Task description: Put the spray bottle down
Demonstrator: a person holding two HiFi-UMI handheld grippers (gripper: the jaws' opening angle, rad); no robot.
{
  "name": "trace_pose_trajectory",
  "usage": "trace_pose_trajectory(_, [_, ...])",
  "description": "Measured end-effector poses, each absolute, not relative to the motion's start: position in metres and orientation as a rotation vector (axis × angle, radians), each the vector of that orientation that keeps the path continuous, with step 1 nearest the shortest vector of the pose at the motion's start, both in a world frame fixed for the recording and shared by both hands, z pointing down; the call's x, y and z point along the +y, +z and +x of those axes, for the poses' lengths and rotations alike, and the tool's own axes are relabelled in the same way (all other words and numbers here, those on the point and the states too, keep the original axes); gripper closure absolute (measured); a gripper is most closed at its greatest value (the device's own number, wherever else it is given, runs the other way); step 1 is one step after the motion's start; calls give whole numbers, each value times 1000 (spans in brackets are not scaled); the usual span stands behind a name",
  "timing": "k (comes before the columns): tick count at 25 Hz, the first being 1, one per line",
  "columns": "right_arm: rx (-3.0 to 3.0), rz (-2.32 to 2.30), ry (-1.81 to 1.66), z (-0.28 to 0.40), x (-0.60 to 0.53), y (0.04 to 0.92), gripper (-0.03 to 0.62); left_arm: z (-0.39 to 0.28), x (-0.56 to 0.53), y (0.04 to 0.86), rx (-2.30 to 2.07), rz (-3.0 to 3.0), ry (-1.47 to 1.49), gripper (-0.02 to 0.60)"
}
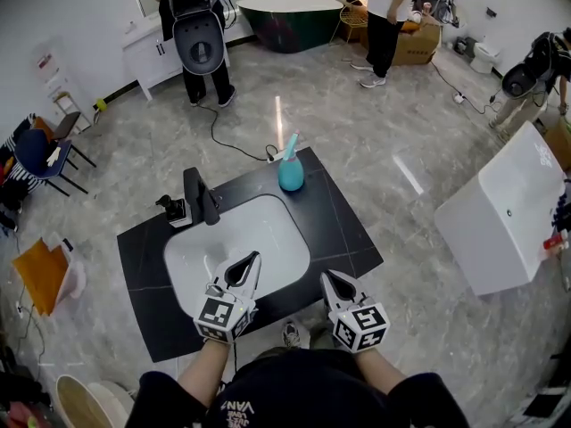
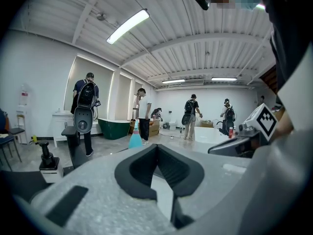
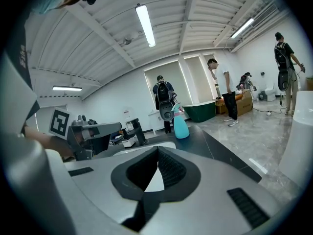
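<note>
The blue spray bottle (image 1: pixel 291 172) stands upright on the far edge of the black countertop (image 1: pixel 343 221), with nothing holding it. It also shows in the left gripper view as the bottle (image 2: pixel 135 138) and in the right gripper view as the bottle (image 3: pixel 180 126), far ahead of the jaws. My left gripper (image 1: pixel 256 257) hangs over the near rim of the white sink (image 1: pixel 268 230), shut and empty. My right gripper (image 1: pixel 325 277) is beside it at the counter's front edge, also shut with nothing in it. The jaw tips meet in both gripper views (image 2: pixel 156 146) (image 3: pixel 157 148).
A black faucet (image 1: pixel 201 194) and a small black dispenser (image 1: pixel 172 208) stand behind the sink at the left. A white tub (image 1: pixel 513 208) lies on the floor at the right. Several people stand at the back by a green bathtub (image 1: pixel 290 16). A cable (image 1: pixel 223 141) runs across the floor.
</note>
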State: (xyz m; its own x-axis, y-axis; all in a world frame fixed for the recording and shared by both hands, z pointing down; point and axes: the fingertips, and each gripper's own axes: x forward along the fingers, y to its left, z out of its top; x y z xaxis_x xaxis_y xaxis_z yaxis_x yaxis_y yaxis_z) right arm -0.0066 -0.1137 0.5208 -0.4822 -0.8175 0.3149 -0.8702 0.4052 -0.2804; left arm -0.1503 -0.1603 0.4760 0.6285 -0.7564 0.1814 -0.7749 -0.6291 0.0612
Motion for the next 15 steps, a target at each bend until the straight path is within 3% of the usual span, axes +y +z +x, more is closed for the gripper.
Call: trace_pose_trajectory(15, [-2513, 1513, 619, -21, -99, 531, 595, -162, -114, 488, -1301, 2730, 270, 571])
